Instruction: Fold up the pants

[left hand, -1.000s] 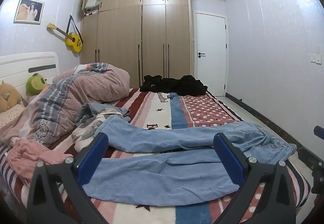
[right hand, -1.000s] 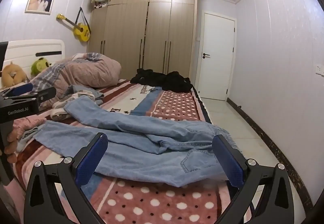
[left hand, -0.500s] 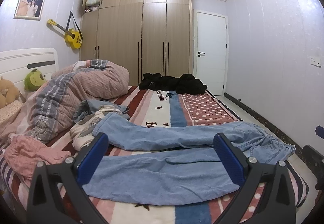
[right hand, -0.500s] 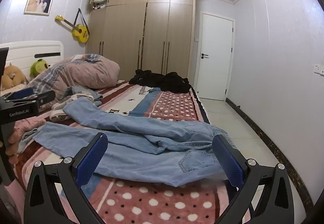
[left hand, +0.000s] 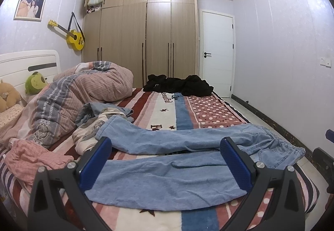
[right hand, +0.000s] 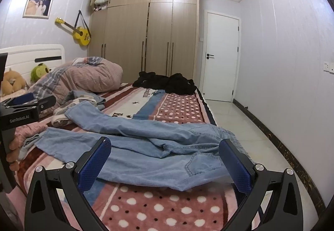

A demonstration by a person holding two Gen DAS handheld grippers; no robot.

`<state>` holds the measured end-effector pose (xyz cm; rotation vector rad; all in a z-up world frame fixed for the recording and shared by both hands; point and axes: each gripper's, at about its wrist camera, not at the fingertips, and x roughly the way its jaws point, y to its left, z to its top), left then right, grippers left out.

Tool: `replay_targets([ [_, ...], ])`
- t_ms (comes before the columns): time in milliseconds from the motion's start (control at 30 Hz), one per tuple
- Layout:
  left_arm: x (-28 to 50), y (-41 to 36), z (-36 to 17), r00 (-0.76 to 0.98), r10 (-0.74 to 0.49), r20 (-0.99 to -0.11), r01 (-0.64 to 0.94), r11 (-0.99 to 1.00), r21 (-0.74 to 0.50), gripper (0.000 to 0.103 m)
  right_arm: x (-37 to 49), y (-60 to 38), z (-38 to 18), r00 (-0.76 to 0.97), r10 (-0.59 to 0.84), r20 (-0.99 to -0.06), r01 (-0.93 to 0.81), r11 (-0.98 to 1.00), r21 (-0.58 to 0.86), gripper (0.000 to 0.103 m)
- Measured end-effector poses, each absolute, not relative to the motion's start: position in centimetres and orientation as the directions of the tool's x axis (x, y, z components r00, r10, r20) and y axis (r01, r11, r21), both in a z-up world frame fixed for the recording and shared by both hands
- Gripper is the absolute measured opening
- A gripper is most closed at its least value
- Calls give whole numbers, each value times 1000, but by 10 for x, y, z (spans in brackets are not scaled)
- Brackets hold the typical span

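Note:
Light blue jeans [left hand: 177, 168] lie spread across the near part of the bed, legs apart and running left, waistband at the right edge. In the right wrist view the jeans [right hand: 146, 147] show their waist and pocket end nearest. My left gripper [left hand: 166, 165] hovers open above the near leg, nothing between its blue pads. My right gripper [right hand: 165, 165] is also open, held above the waist area without touching it. The left gripper's body [right hand: 25, 109] shows at the left edge of the right wrist view, held by a hand [right hand: 12, 153].
A bunched striped duvet [left hand: 83, 97] and loose clothes [left hand: 98, 124] lie left of the jeans, a pink garment [left hand: 35, 158] at near left. Black clothes [left hand: 179, 84] sit at the bed's far end. The floor [right hand: 246, 137] drops off right of the bed edge.
Both cameras have tilted up and drawn back slightly, so the jeans sit lower in view. The jeans have not moved and both grippers stay open.

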<state>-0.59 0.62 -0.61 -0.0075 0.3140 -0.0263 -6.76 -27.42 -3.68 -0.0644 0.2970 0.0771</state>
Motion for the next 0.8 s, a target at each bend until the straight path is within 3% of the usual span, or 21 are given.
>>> replay_targets([
  [800, -4, 17, -10, 947, -25, -320, 19, 1000, -21, 102, -61, -271, -44, 950, 68, -305, -83, 996, -39, 103],
])
